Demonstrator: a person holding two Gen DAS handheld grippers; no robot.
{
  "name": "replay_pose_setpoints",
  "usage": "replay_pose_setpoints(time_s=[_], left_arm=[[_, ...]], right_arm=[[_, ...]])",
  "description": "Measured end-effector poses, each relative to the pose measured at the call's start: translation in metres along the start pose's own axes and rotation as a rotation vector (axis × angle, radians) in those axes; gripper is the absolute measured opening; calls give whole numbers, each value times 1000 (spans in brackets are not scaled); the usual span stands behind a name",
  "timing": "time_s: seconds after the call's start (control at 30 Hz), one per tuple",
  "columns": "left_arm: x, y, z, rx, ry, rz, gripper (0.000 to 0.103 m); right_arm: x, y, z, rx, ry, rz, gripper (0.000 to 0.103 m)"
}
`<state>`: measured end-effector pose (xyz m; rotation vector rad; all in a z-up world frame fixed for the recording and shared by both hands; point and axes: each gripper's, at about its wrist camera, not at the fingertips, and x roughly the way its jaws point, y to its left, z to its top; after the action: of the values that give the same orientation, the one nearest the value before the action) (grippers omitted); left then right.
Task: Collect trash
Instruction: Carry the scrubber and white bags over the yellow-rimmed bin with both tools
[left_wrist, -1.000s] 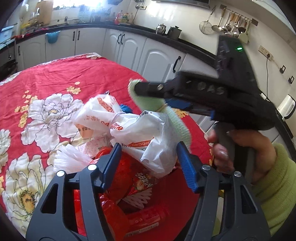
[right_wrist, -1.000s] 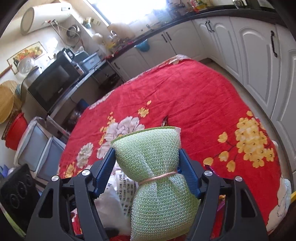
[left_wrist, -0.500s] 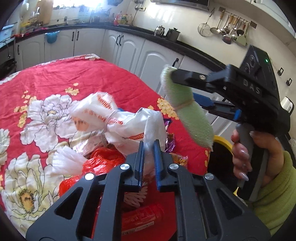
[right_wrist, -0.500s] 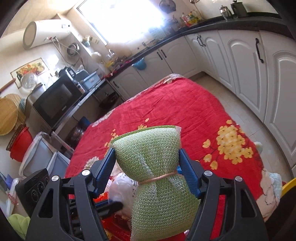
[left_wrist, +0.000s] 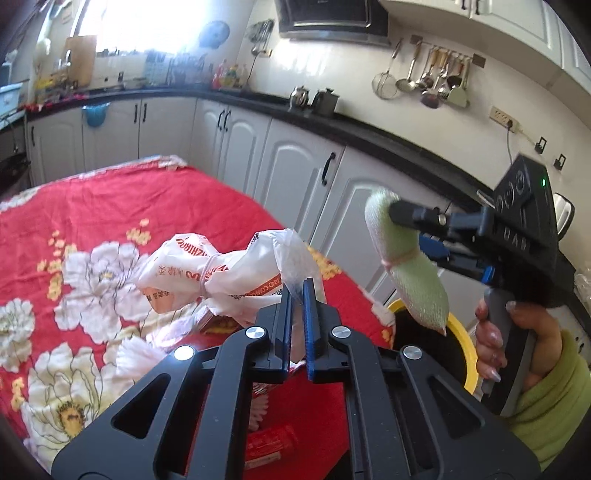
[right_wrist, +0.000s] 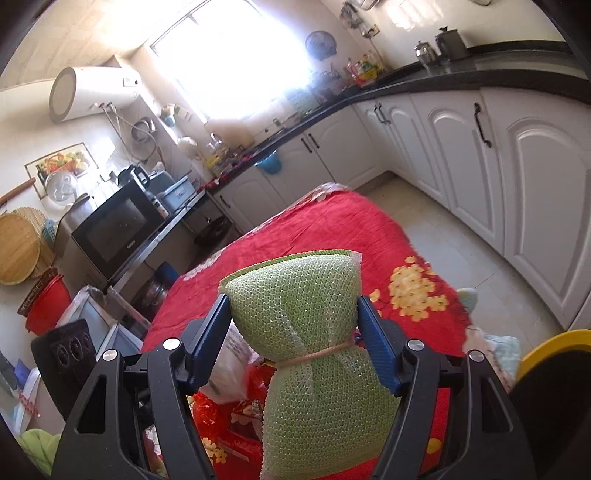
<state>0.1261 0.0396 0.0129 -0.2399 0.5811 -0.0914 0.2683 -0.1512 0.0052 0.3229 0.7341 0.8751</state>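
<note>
My left gripper (left_wrist: 297, 295) is shut on a thin fold of the white printed plastic bag (left_wrist: 207, 280), which hangs lifted above the red flowered tablecloth (left_wrist: 110, 206). My right gripper (right_wrist: 293, 295) is shut on a green bubble-wrap bundle (right_wrist: 306, 332) tied with a rubber band. In the left wrist view that green bundle (left_wrist: 406, 266) hangs over the yellow-rimmed black bin (left_wrist: 458, 332) beside the table's edge, held by a hand in a green sleeve. Red wrappers (left_wrist: 269, 443) lie under my left gripper.
White frilly paper (left_wrist: 136, 354) and more red wrappers (right_wrist: 210, 410) lie on the table. White cabinets (left_wrist: 295, 173) under a dark counter run close along the table's far and right sides. The yellow bin rim (right_wrist: 554, 347) shows at the right. A microwave (right_wrist: 118, 225) stands at the left.
My left gripper's jaws closed on the white bag and lifted it off the table. The right gripper carried the green bundle to the right, off the table edge and over the bin.
</note>
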Motion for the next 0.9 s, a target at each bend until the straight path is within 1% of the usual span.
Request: replay_pose_setpoints(time_s=[0.17, 0.37, 0.63, 0.9], left_arm=[[-7, -16, 7, 16, -24, -31, 2], [-8, -42, 11, 47, -35, -75, 2], [0, -79, 12, 89, -36, -132, 2], [8, -109, 9, 122, -30, -184, 2]], right_arm=[[-30, -9, -2, 3, -44, -43, 67], [-69, -30, -13, 30, -93, -108, 67], [-108, -58, -29, 69, -132, -188, 67], [-141, -77, -43, 70, -173, -286, 67]])
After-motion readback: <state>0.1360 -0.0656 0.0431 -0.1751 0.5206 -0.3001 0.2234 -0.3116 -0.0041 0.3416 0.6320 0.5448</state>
